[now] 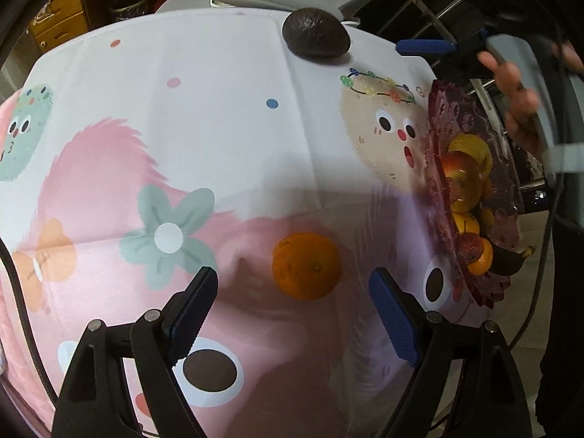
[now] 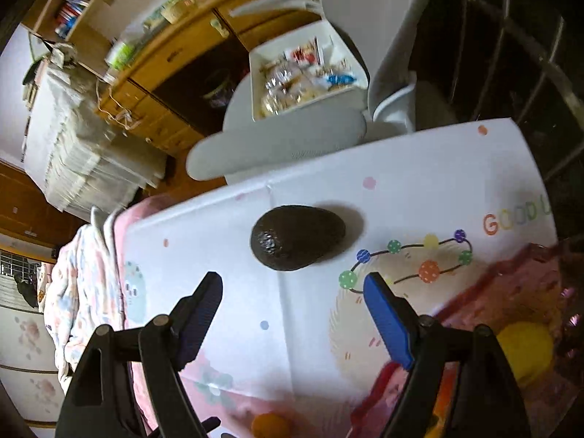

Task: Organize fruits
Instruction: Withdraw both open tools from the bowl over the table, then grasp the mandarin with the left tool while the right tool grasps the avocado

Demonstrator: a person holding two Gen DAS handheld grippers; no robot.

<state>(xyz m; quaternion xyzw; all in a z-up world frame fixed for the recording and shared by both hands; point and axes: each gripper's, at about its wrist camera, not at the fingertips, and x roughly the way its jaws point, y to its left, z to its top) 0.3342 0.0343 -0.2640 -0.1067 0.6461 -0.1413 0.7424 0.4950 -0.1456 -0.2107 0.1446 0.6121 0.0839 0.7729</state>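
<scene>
Lining up on loose fruit
We are holding the left gripper (image 1: pixel 292 292) wide and empty around the orange (image 1: pixel 306 265), the right gripper (image 2: pixel 292 292) wide and empty short of the avocado (image 2: pixel 297 237); centring each before closing.

Matt printed cloth (image 1: pixel 219 127), pebbly dark avocado (image 1: pixel 315 36), dimpled orange (image 1: pixel 306 265)

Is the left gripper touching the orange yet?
Apart. The left wrist view shows the left gripper open, with tablecloth visible between both fingers and the orange.

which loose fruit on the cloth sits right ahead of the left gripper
The orange, just beyond the open left gripper. The other loose fruit, the dark avocado, lies far across the tablecloth.
</scene>
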